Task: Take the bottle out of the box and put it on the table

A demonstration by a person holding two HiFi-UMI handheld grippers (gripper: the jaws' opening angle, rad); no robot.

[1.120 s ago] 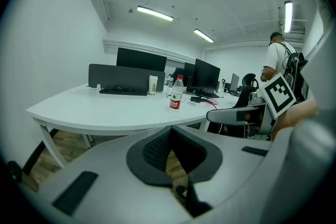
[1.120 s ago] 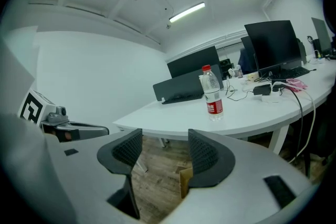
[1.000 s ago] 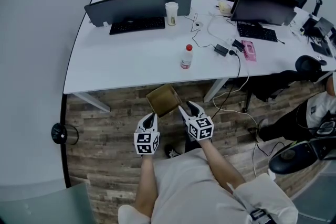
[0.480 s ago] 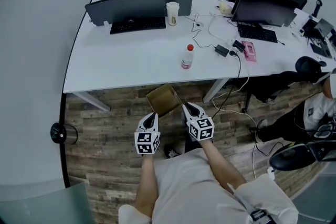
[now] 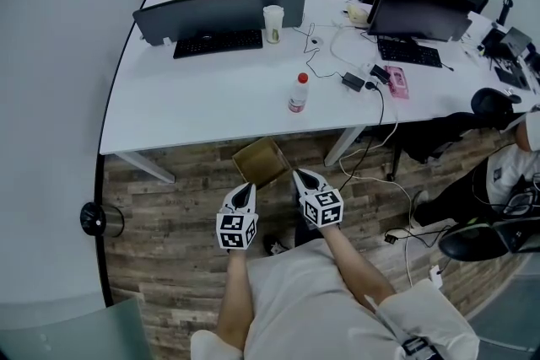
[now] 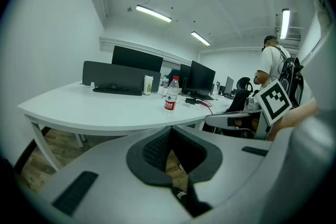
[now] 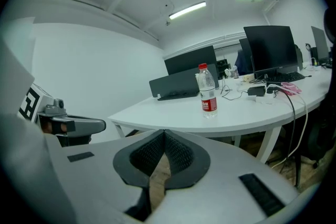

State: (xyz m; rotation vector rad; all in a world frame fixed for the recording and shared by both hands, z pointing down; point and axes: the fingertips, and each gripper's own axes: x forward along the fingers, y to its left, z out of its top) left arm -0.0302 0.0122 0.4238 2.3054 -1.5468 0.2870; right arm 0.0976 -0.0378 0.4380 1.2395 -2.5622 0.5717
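Note:
A clear bottle [image 5: 297, 93] with a red cap and red label stands upright on the white table [image 5: 211, 101], also seen in the left gripper view [image 6: 171, 94] and the right gripper view [image 7: 208, 91]. The brown cardboard box [image 5: 261, 162] sits on the wooden floor just under the table's front edge, and its inside looks empty. My left gripper [image 5: 245, 191] is shut beside the box's near left corner, its jaws meeting with nothing between them [image 6: 170, 128]. My right gripper [image 5: 299, 175] is shut at the box's right edge, with nothing visible between its pads [image 7: 164, 132].
Monitors [image 5: 221, 6], keyboards [image 5: 218, 42], a paper cup [image 5: 272, 23], cables and a power brick [image 5: 353, 81] lie on the table. Table legs [image 5: 344, 144] stand near the box. A seated person [image 5: 506, 181] is at the right. A round black object [image 5: 95, 219] sits by the wall.
The right gripper's jaws have closed from open to shut beside the box. Both grippers stay in the same place.

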